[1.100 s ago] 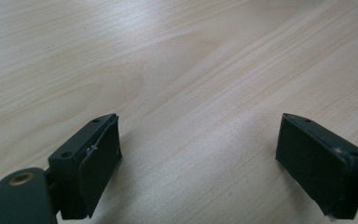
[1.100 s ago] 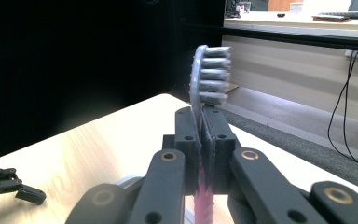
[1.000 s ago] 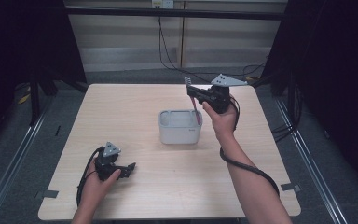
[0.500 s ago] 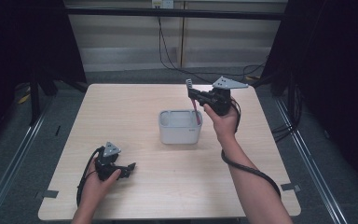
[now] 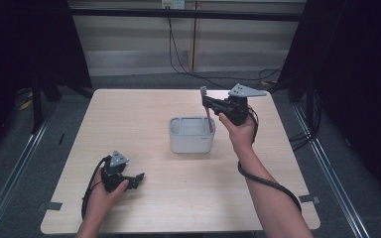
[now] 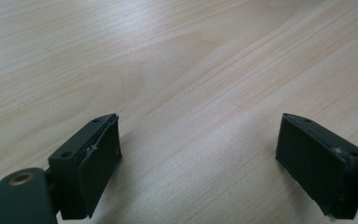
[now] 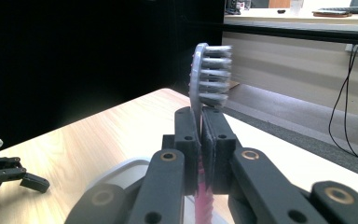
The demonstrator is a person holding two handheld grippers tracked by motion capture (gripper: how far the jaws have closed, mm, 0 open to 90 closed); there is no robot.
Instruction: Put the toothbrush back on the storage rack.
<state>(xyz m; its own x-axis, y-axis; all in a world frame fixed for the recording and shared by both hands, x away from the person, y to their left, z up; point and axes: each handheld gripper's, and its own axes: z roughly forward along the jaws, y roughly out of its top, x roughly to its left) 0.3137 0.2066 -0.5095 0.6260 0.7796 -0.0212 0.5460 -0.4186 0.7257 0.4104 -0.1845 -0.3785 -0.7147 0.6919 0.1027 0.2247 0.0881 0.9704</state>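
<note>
Right gripper [image 5: 206,101] pinching an upright toothbrush [image 7: 208,74] above the white tub [image 5: 191,134]; left gripper [image 6: 209,163] spread, low over near-left tabletop [image 5: 144,111].

high view above the table [image 5: 129,119], forward-down; left gripper view close on wood, right gripper view level across it

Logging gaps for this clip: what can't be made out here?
- Inside of the white container: high view, its walls hide the bottom.
- Toothbrush lower handle: right gripper view, hidden behind the right tongs.
- Left tongs: left gripper view, bottom edge cuts them off.
</note>
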